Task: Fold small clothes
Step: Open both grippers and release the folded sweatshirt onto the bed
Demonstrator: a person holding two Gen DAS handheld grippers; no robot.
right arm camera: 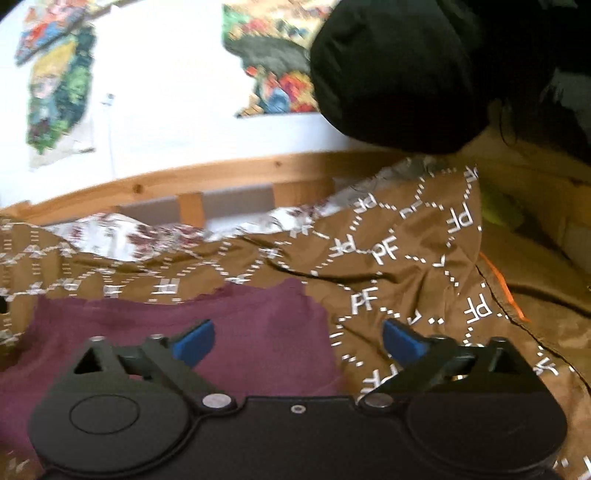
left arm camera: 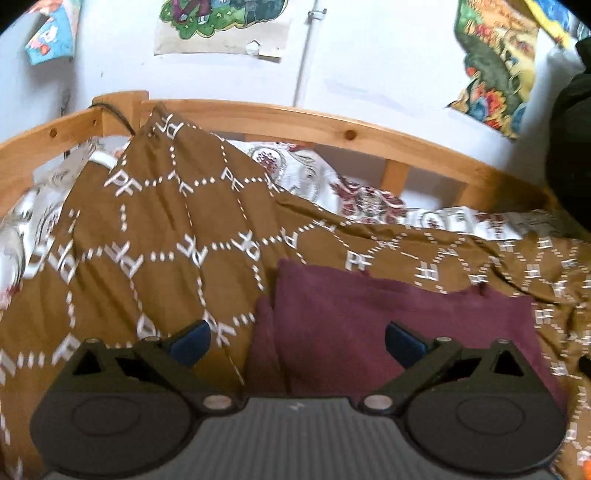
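While both claws gape wide, the left claw and right claw hover over a maroon cloth on the brown bedspread.

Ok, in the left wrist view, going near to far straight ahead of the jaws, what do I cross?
Maroon cloth → brown patterned blanket → white floral sheet → wooden bed rail → white wall.

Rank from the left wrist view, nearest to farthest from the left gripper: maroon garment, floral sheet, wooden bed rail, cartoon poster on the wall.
From the left gripper, jaws open:
1. maroon garment, directly under and ahead of the fingers, slightly right.
2. floral sheet, beyond the brown patterned blanket, center-right.
3. wooden bed rail, behind the sheet, spanning the frame.
4. cartoon poster, on the wall above the rail, top center.
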